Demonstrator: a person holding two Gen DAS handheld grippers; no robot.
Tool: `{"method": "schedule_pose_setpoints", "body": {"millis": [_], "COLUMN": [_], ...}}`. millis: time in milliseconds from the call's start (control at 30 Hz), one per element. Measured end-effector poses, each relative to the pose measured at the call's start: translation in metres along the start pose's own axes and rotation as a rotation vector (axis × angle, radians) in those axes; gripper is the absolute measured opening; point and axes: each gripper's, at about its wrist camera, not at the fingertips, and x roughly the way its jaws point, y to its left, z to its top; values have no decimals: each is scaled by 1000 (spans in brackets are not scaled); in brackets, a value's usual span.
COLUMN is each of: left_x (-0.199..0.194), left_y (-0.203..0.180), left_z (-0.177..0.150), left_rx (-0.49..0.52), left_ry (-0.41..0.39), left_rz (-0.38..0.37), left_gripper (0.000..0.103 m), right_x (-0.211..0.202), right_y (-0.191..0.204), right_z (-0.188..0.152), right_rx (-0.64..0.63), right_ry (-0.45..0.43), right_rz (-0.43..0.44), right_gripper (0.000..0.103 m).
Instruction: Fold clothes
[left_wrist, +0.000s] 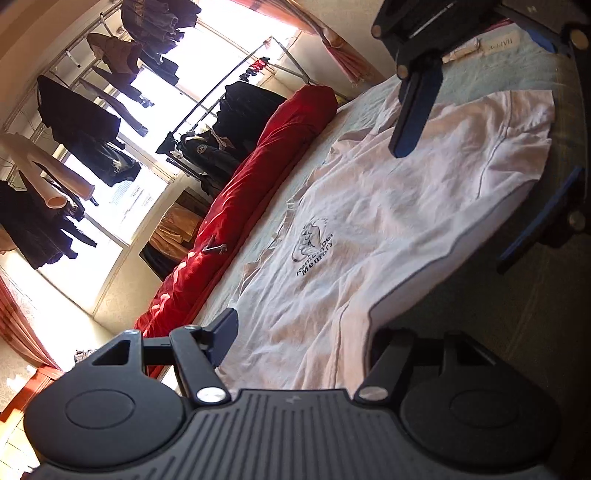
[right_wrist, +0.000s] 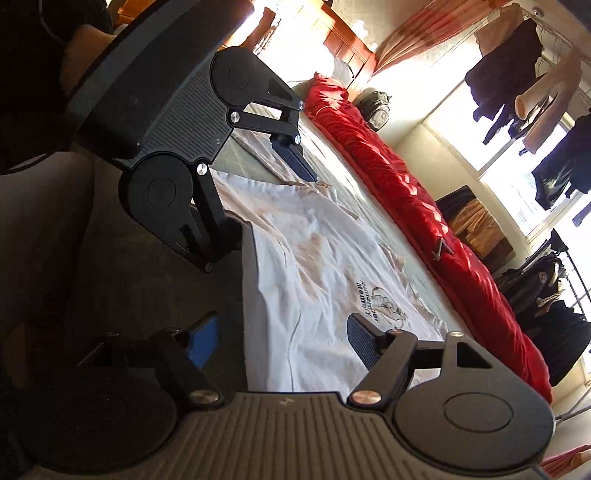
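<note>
Both grippers tilted down over white T-shirt (left_wrist: 369, 236) on bed (left_wrist: 480, 81); left gripper (left_wrist: 306, 332) fingers apart, right gripper (right_wrist: 284, 343) likewise, nothing clamped.

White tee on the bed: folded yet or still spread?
Spread. The white T-shirt lies flat on the bed, printed logo face up, no layer doubled over.

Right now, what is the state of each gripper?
Left gripper: open, holding nothing, over the white T-shirt.
Right gripper: open, holding nothing.
</note>
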Motion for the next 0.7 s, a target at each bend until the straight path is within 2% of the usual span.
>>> {"method": "schedule_pose_setpoints", "body": {"millis": [100, 267, 467, 567, 600, 633, 667, 700], "left_x": [-1, -5, -8, -11, -12, -11, -11, -10], "left_y": [8, 18, 6, -13, -20, -27, -34, -42], "left_z": [1, -6, -37, -45, -48, -48, -47, -47], "left_rx": [-32, -78, -17, 72, 102, 149, 196, 243], "left_ry": [1, 13, 94, 104, 108, 99, 90, 81], "left_rz": [-16, -11, -17, 13, 23, 35, 48, 60], "left_gripper": [68, 68, 69, 69, 69, 64, 58, 36], "right_x": [7, 39, 31, 30, 31, 31, 30, 30], "right_y": [12, 19, -14, -22, -23, -21, -17, -14], "right_z": [3, -22, -66, -84, -88, -89, -88, -87], "right_rx": [-30, -110, -63, -54, -45, -39, -39, -40], "right_ry": [-9, 156, 299, 347, 350, 344, 334, 325], "right_rz": [-44, -191, -305, -341, -341, -332, -318, -303], "right_gripper": [81, 80, 80, 78, 73, 69, 52, 26]}}
